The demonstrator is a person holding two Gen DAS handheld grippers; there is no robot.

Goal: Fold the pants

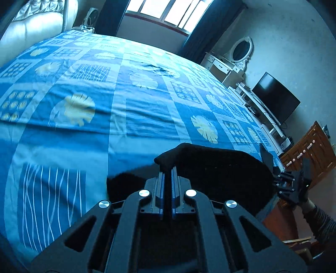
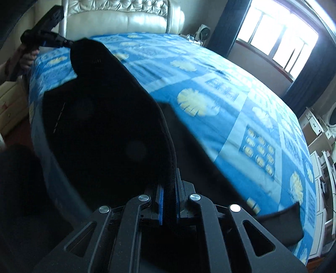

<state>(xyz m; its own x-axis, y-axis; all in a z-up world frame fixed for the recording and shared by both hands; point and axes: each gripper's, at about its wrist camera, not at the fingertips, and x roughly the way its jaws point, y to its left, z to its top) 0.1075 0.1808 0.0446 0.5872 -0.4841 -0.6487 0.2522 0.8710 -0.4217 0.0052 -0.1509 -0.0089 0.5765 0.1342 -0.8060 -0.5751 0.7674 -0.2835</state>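
Black pants (image 1: 218, 168) hang stretched between my two grippers above the near edge of the bed. My left gripper (image 1: 167, 168) is shut on one end of the top edge of the pants. My right gripper (image 2: 169, 178) is shut on the other end, and the pants (image 2: 105, 126) spread out to its left. In the left wrist view the right gripper (image 1: 273, 168) shows at the far right, at the cloth's end. In the right wrist view the left gripper (image 2: 69, 43) shows at the upper left, holding the far corner. Part of the pants (image 2: 281, 224) lies on the bed at the lower right.
The bed has a blue patterned sheet (image 1: 126, 94) and a cream padded headboard (image 2: 121, 19). A window (image 2: 279, 40) with dark curtains is behind the bed. A white dresser with an oval mirror (image 1: 241, 50), a TV (image 1: 275, 98) and a wooden cabinet (image 1: 310, 151) stand at the side.
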